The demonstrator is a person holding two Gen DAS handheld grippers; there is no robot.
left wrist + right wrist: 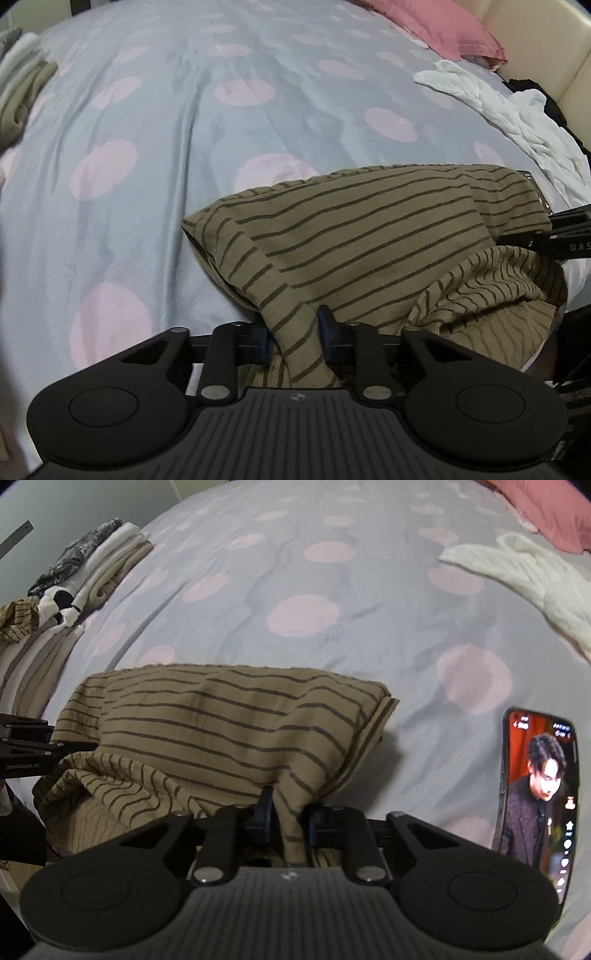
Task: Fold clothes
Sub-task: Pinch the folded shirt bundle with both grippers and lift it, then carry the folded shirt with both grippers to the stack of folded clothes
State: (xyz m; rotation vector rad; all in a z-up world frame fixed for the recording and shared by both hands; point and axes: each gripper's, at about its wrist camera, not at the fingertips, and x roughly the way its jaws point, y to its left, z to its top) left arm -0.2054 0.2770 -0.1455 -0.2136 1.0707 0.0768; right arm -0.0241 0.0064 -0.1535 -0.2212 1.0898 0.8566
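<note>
Nearest, the left gripper (pixel 293 338) is clamped on a bunched fold of the striped garment (pixel 369 236), and the right gripper (pixel 288 814) pinches another fold of it. The cloth runs forward from both claws onto the bedspread (pixel 166 129) (grey, pink spots). Farther off lie a white garment (pixel 509 110) and folded clothes (pixel 92 568).

Dim, flat indoor light, soft shadows, strong fisheye bending at edges, right view slightly blurred
</note>
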